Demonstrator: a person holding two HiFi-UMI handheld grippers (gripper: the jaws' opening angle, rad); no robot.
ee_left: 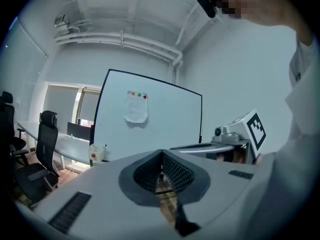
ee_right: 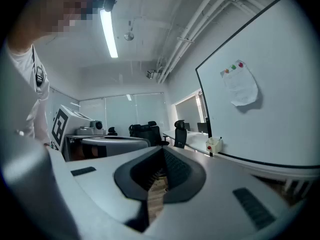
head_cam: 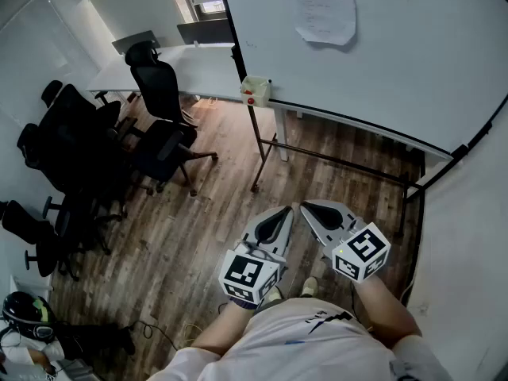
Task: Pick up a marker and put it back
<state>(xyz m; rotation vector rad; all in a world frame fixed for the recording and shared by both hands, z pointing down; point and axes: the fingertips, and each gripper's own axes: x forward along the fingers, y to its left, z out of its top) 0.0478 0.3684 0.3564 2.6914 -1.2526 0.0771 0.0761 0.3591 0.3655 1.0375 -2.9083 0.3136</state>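
A small white marker holder (head_cam: 255,90) with a red dot hangs at the lower left corner of the whiteboard (head_cam: 397,46). I cannot make out a single marker in it. The same holder (ee_left: 96,153) shows left of the left jaws, and the holder (ee_right: 214,146) shows again to the right of the right jaws. Both grippers are held close to the person's body, well short of the board. My left gripper (head_cam: 287,211) is shut with nothing in it, and so is my right gripper (head_cam: 306,206). Their tips nearly touch each other.
A sheet of paper (head_cam: 323,8) is pinned to the board by magnets. The board's stand legs (head_cam: 262,153) rest on the wooden floor. Several black office chairs (head_cam: 163,117) and a white desk (head_cam: 186,70) stand at the left. A helmet (head_cam: 28,314) lies at bottom left.
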